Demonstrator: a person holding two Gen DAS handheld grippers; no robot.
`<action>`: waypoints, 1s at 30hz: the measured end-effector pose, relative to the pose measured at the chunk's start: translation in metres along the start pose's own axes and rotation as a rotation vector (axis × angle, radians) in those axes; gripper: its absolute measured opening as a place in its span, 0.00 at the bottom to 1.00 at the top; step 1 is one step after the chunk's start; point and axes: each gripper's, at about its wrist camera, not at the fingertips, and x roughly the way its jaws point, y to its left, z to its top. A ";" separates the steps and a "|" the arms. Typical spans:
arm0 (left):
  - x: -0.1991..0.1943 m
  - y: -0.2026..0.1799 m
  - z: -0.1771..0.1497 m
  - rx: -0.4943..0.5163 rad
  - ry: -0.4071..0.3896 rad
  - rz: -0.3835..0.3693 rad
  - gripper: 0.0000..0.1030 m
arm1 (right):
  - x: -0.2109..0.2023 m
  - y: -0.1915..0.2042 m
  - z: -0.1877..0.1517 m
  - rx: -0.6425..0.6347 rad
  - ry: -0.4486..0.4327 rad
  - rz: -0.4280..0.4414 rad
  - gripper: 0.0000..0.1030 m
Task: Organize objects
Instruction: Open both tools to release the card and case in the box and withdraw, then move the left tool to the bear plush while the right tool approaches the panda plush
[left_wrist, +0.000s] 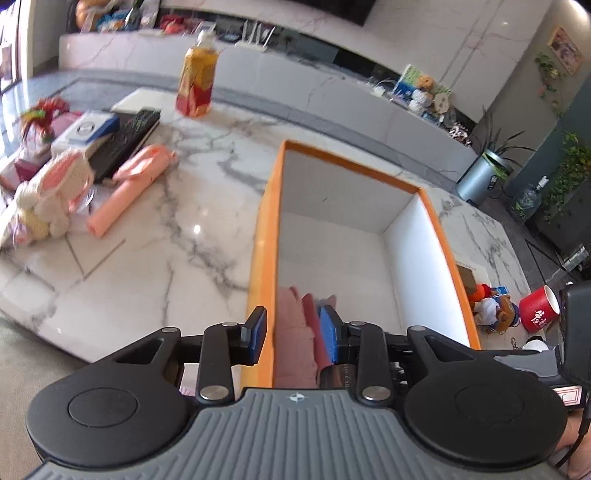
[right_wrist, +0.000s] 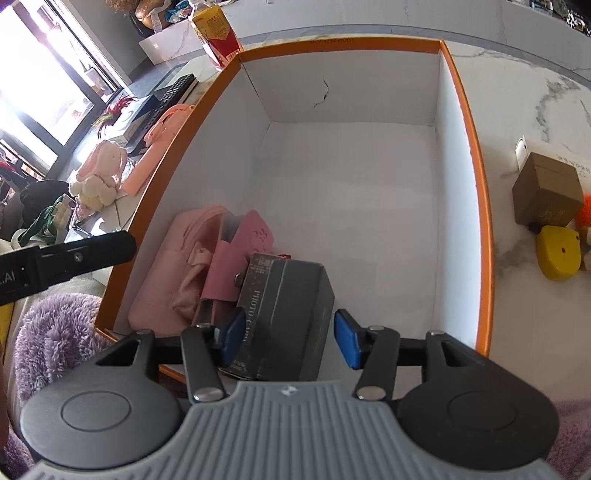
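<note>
Orange-rimmed white box (right_wrist: 465, 122), grey carton (right_wrist: 291, 306) inside beside pink pouches (right_wrist: 177, 273), near corner

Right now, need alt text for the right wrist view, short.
The right tongs stand open around a dark grey box resting at the near end of an orange-rimmed storage box, beside pink pouches. Outside on the marble table sit a brown box and a yellow toy.

white marble table (left_wrist: 147, 258) with grey veins, filling the near left. behind it, a long pale marble console (left_wrist: 332, 88) along the far wall, bearing a white router (left_wrist: 255, 35) with upright antennas. far right: framed picture (left_wrist: 565, 46) on the wall, grey cylindrical planter (left_wrist: 480, 177) with green leaves, clear water jug (left_wrist: 528, 199) beside it. near left, purple shaggy fabric (right_wrist: 55, 332); beyond, a bright window (right_wrist: 44, 74).
</note>
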 end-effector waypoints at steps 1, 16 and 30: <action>-0.004 -0.006 0.001 0.025 -0.018 -0.010 0.38 | -0.004 0.000 0.000 -0.013 -0.018 -0.004 0.64; -0.001 -0.133 -0.010 0.441 -0.081 -0.200 0.40 | -0.108 -0.055 -0.021 -0.031 -0.328 -0.171 0.64; 0.083 -0.268 -0.045 0.838 0.009 -0.326 0.40 | -0.144 -0.234 -0.085 0.232 -0.288 -0.559 0.64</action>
